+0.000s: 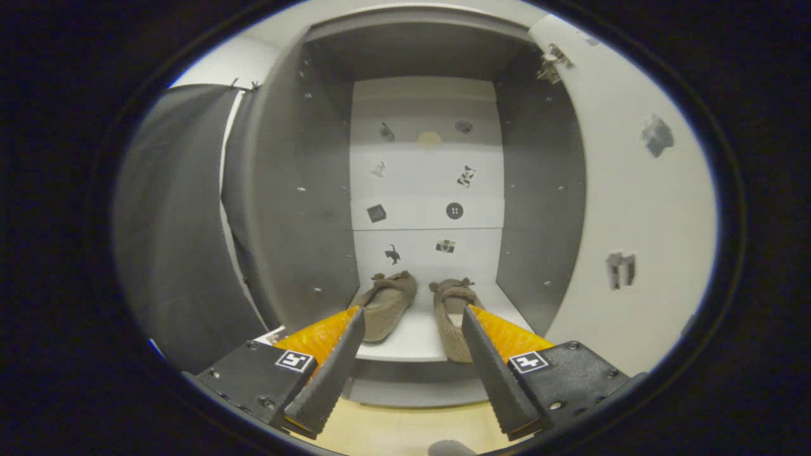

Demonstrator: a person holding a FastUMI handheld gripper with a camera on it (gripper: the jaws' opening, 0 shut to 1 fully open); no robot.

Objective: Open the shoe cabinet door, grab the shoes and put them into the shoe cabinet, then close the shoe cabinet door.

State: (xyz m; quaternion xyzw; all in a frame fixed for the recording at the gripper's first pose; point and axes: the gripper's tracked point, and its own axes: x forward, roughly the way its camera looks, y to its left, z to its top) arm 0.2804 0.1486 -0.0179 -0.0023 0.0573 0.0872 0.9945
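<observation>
Holding nothing, your gripper [412,329] has its two fingers spread wide apart, and between them you look straight into the open shoe cabinet [304,190]. Neither finger touches anything; the tips sit just short of the front lip of the bottom shelf [412,339]. That stance fits a tool that has let go of its load, though this is a judgement from the spread alone.

Just ahead of the fingers, the shoes [418,304] lie side by side on the shelf, toes toward the back panel [424,183] and heels at the front edge. The right shoe's heel reaches the very lip of the shelf, so you should check it clears the door's swing. Placed lengthwise like this, the pair fits the narrow compartment between the two side walls.

Beyond the right finger the cabinet door [633,209] stands swung fully open, its hinge [552,63] visible at the top corner. With the shoes inside, the remaining step appears to be closing that door, which calls for reaching to its outer edge.
</observation>
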